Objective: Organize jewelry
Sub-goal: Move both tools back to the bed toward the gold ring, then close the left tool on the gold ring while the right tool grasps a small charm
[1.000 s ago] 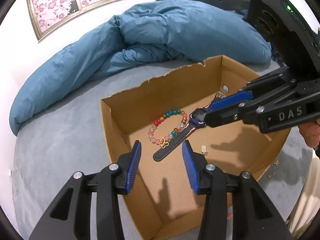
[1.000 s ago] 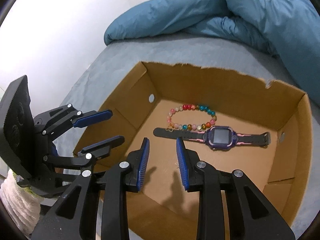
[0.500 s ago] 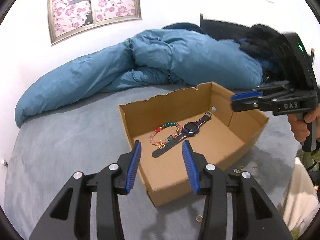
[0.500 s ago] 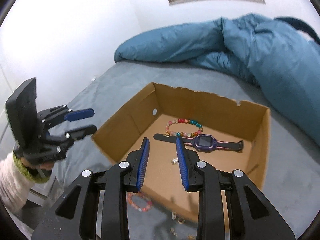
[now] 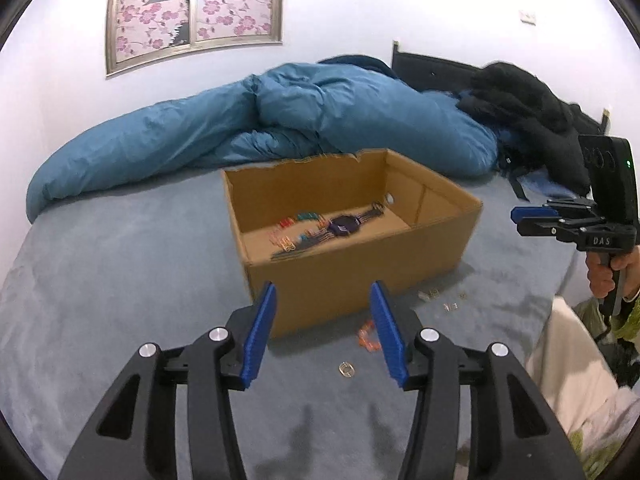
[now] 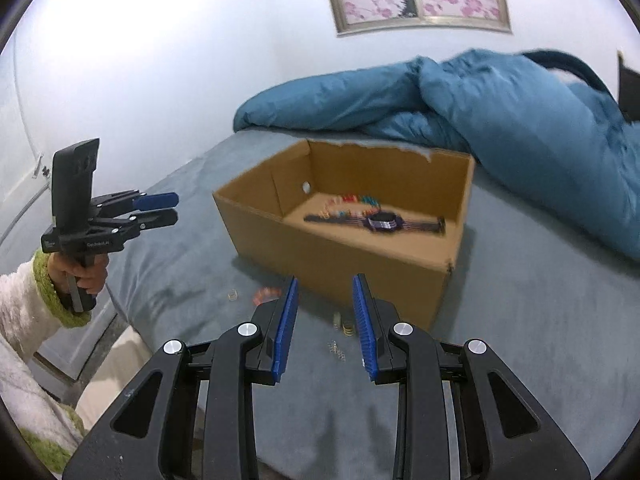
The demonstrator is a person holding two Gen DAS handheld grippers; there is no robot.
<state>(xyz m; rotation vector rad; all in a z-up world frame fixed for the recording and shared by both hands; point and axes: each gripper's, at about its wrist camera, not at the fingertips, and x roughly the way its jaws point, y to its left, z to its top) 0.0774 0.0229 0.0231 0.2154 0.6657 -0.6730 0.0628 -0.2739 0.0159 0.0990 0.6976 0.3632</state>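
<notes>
An open cardboard box (image 5: 360, 268) (image 6: 340, 264) sits on the grey bed. Inside lie a purple watch (image 5: 344, 225) (image 6: 384, 223) and a multicoloured bead bracelet (image 5: 298, 226) (image 6: 352, 201). On the bed in front of the box lie an orange bead bracelet (image 5: 367, 336) (image 6: 266, 294), a gold ring (image 5: 347, 369) (image 6: 233, 294) and several small gold pieces (image 5: 440, 300) (image 6: 344, 326). My left gripper (image 5: 322, 332) is open and empty, held back from the box. My right gripper (image 6: 325, 330) is open and empty; it also shows in the left wrist view (image 5: 534, 220).
A blue duvet (image 5: 280, 128) (image 6: 500, 112) lies bunched behind the box. Black clothing (image 5: 528, 112) is piled at the far right by a dark headboard. The bed's edge runs near my hands (image 6: 120, 320).
Both grippers have pulled back and up from inside the box to well in front of it. The watch stays in the box. The loose jewelry on the bed has come into view.
</notes>
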